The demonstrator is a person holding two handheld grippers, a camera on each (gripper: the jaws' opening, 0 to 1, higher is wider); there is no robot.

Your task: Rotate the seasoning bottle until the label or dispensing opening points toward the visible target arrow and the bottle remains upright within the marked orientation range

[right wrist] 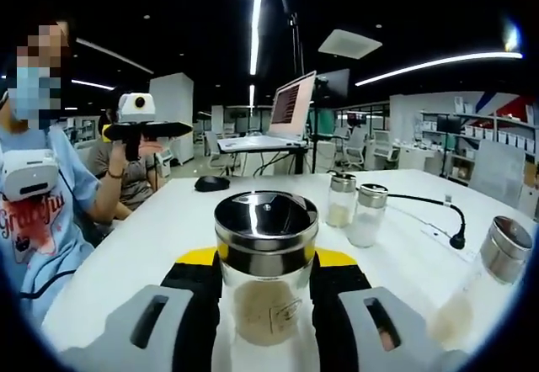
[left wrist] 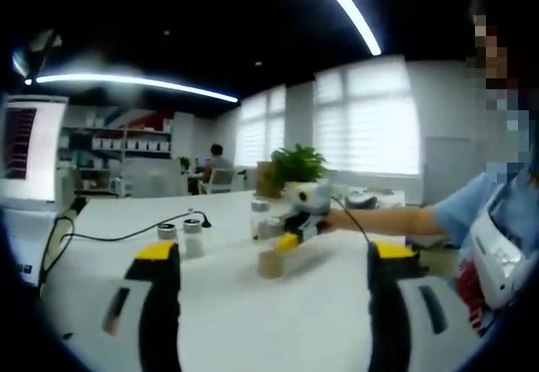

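A glass seasoning bottle (right wrist: 266,300) with a shiny steel lid and brown powder stands upright on the white table (right wrist: 160,246). My right gripper (right wrist: 266,259) is shut on it, one yellow-tipped jaw on each side of the glass. In the left gripper view the same bottle (left wrist: 270,263) sits mid-table under the right gripper (left wrist: 290,239), which a person's hand holds. My left gripper (left wrist: 276,254) hangs above the near table, jaws wide apart and nothing between them. The left gripper (right wrist: 139,128) also appears raised at the far left, in a hand.
Two small glass shakers (right wrist: 341,199) (right wrist: 368,215) stand behind the bottle, and another steel-lidded bottle (right wrist: 498,263) at the right. A black cable (right wrist: 429,212), a mouse (right wrist: 210,183) and a laptop (right wrist: 286,107) lie farther back. A potted plant (left wrist: 296,166) stands behind.
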